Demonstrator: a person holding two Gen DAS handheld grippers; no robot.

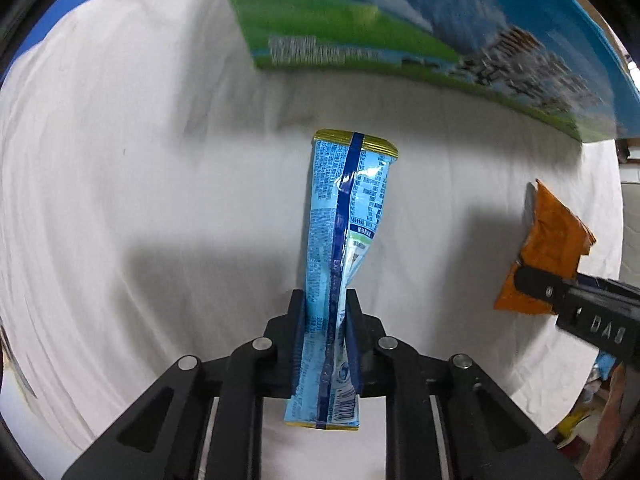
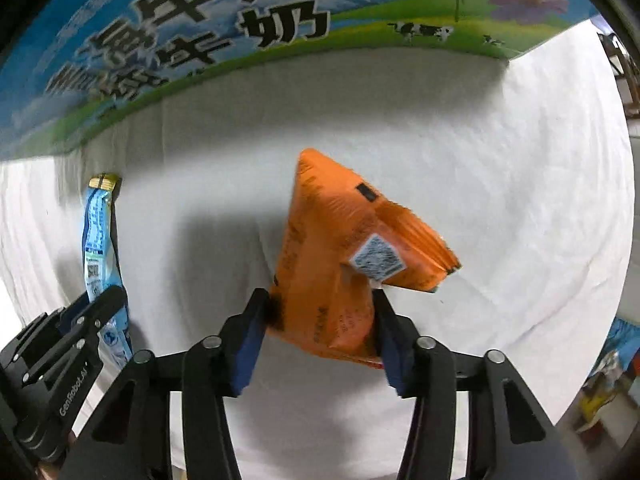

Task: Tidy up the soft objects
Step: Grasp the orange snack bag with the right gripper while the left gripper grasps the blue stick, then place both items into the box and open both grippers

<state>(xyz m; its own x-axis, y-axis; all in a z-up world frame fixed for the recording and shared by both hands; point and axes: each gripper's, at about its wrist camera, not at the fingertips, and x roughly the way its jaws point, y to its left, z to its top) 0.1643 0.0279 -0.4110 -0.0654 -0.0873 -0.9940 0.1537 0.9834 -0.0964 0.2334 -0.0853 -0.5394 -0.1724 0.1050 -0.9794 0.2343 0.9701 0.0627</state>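
A long light-blue snack packet [image 1: 344,208] with gold end seals lies on the white cloth [image 1: 160,160]. My left gripper [image 1: 326,300] points down and is shut on its near part, squeezing the film narrow. To the right, an orange snack packet [image 1: 552,232] sits in my right gripper [image 1: 532,280]. In the right wrist view the orange packet [image 2: 340,240] is crumpled and tilted, with both blue pads pressing its lower sides; my right gripper [image 2: 322,300] is shut on it. The blue packet [image 2: 96,232] and left gripper [image 2: 100,304] show at the left there.
A large printed milk carton box [image 1: 400,20] with blue sky and green field stands at the back of the cloth [image 2: 480,160], also seen in the right wrist view as the box [image 2: 200,20]. The cloth's edge and floor clutter [image 2: 600,392] lie at the right.
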